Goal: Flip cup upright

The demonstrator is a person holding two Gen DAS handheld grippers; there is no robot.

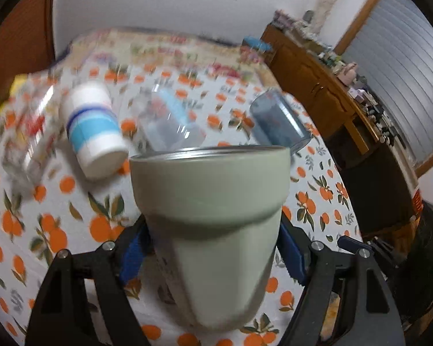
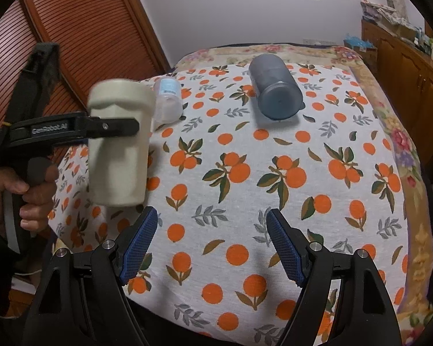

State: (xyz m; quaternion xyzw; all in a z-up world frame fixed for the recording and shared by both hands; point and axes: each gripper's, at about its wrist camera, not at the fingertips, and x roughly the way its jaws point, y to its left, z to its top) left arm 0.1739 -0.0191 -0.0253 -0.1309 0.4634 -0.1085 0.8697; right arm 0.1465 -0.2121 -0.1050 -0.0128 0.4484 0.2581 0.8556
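My left gripper point(image 1: 213, 248) is shut on a pale grey-green cup point(image 1: 213, 219) with a metal rim. It holds the cup in the air, above the table, mouth up and slightly tilted. In the right wrist view the same cup point(image 2: 118, 150) hangs at the left, clamped by the left gripper point(image 2: 115, 128), with its wide end up. My right gripper point(image 2: 210, 245) is open and empty above the near part of the table.
The table has an orange-print cloth point(image 2: 245, 173). On it lie a dark blue-grey cup point(image 2: 274, 92) on its side, a clear cup point(image 2: 169, 101) on its side, and a white cup with blue bands point(image 1: 92, 127). A wooden cabinet point(image 1: 326, 86) stands at the right.
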